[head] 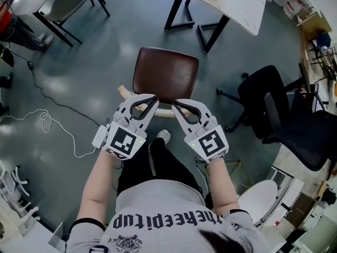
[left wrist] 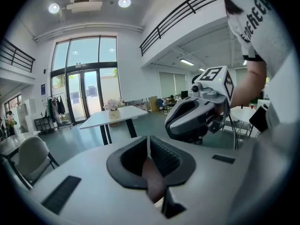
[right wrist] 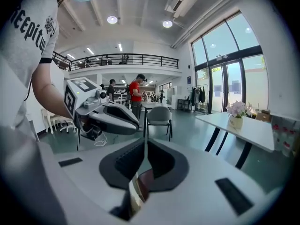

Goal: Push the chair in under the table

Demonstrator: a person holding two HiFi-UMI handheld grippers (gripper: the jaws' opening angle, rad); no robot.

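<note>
an open-plan office hall: tall glazed doors (left wrist: 86,95) behind the white table (left wrist: 127,115) with flowers (left wrist: 113,104), a railed mezzanine (left wrist: 185,14) above it, a black office chair (head: 287,115) beside it.

The left hand-held gripper (left wrist: 149,143) has its dark ribbed jaws closed tip to tip, with a sliver of brown chair seat (left wrist: 153,184) showing below them. The right hand-held gripper (left wrist: 174,125) hangs just beside it. Beyond, a white black-legged counter (left wrist: 126,114) carries a flower vase (left wrist: 114,108).

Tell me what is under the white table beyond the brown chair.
Under the white rectangular table only its black metal legs and grey floor show; the tabletop hides the rest. The brown padded chair stands outside it.
</note>
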